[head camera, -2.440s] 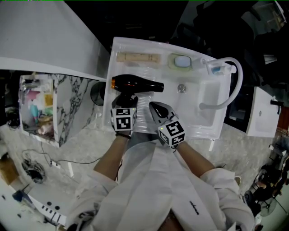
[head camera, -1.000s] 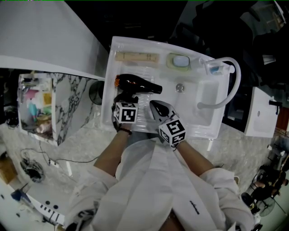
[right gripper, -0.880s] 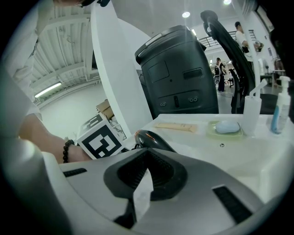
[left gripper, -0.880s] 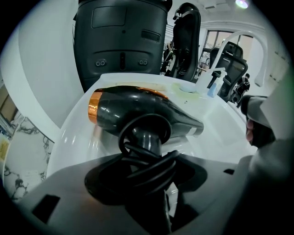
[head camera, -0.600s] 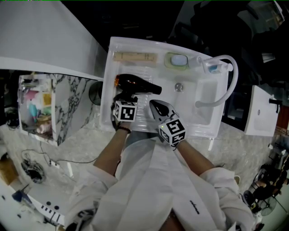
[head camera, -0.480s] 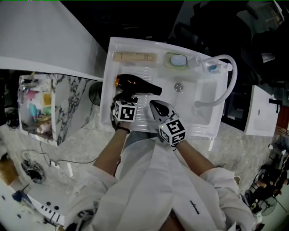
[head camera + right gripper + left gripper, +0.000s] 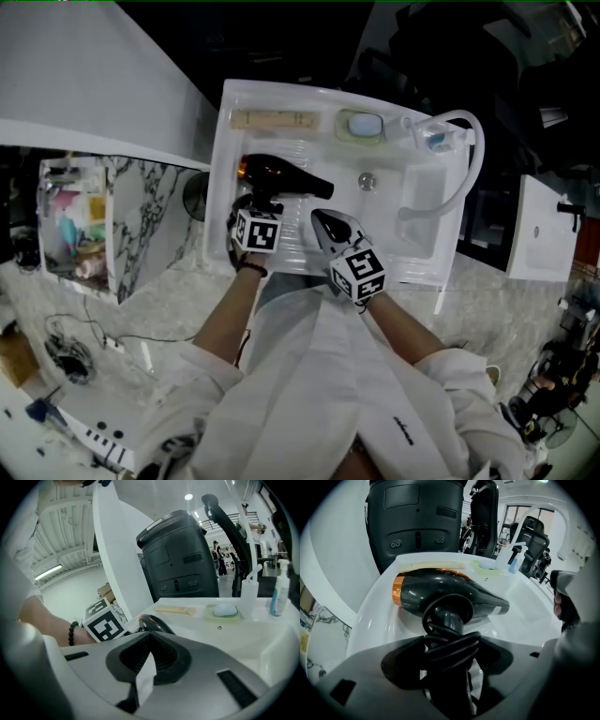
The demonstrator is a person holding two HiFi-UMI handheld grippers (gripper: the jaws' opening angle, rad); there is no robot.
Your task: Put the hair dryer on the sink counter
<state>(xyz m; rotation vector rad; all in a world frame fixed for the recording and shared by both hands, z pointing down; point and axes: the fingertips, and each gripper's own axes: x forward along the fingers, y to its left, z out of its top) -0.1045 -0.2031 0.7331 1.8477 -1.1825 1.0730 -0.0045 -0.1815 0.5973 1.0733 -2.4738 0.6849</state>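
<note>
- White sink counter (image 7: 314, 142) is bearing the hair dryer (image 7: 440, 590), which is lying on its side on the ribbed section, left of the basin (image 7: 422, 202).
- Left gripper (image 7: 450, 644) is letting go: its jaws have just been opening and are standing wide on either side of the cord-wrapped handle (image 7: 449, 620), not clamping it.
- Judgement: the counter is taking the weight, so the placing is looking complete.
- Right gripper (image 7: 326, 225) is hovering just beside the dryer, jaws together and empty, evidently staying out of the way.
</note>
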